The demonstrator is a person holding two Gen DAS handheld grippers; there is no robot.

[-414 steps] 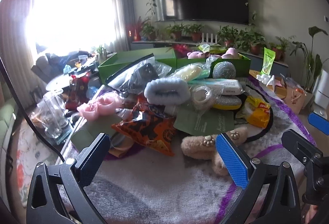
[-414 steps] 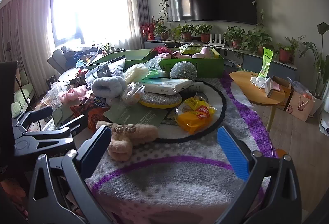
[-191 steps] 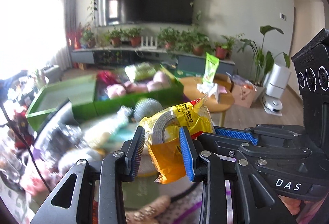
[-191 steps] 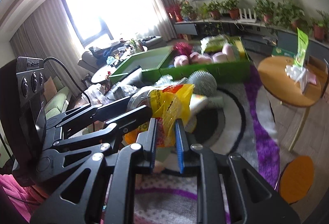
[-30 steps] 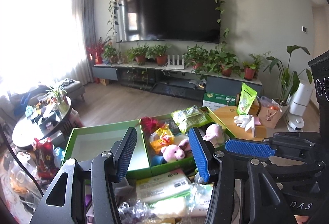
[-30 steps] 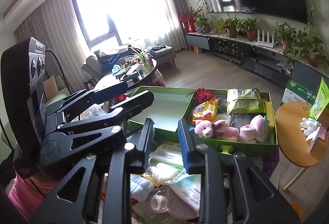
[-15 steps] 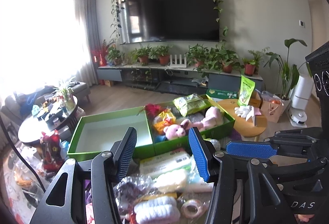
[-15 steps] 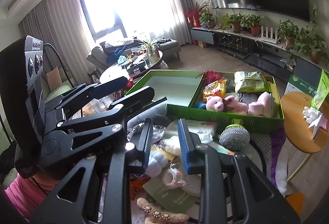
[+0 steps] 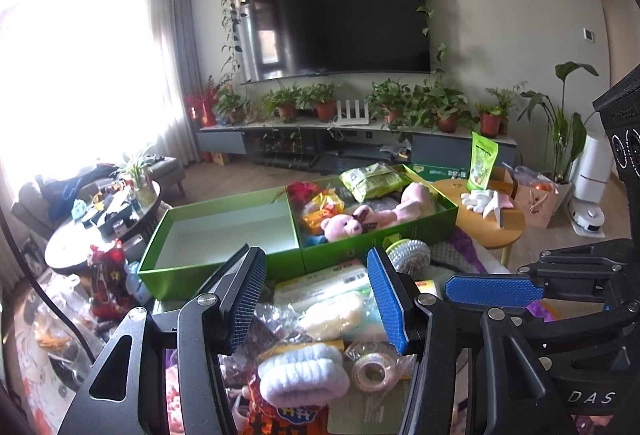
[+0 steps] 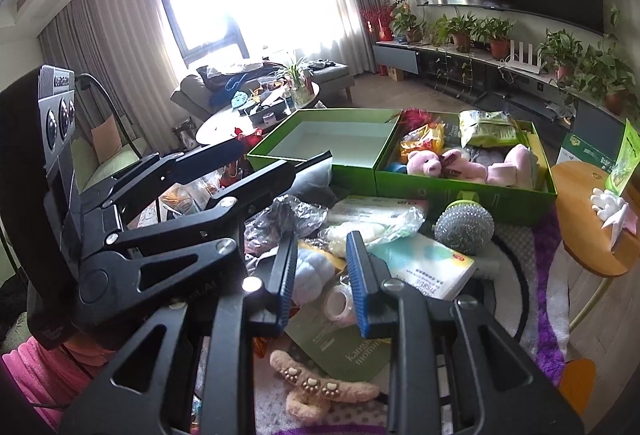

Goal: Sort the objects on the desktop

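My left gripper (image 9: 318, 299) is open and holds nothing, hanging above a heap of objects: a pale blue fluffy roll (image 9: 300, 371), a tape roll (image 9: 374, 367), a bagged white item (image 9: 332, 315). My right gripper (image 10: 322, 283) stands narrowly open beside it, also holding nothing; the tape roll (image 10: 338, 303) shows beyond its gap. Behind the heap stand two green boxes. The left box (image 9: 224, 231) is bare inside. The right box (image 10: 460, 191) holds a pink plush pig (image 10: 440, 163), a yellow bag (image 9: 320, 209) and a green snack bag (image 9: 372, 179).
A steel scourer (image 10: 464, 227), a tissue pack (image 10: 424, 267), a green booklet (image 10: 344, 347) and a furry paw slipper (image 10: 316, 391) lie on the rug-covered table. A round wooden side table (image 9: 492, 223) stands at the right, a dark coffee table (image 9: 80, 235) at the left.
Both grippers have drawn back from the green boxes and sunk together. The heap on the table now fills the lower view. Neither pair of jaws has changed its gap.
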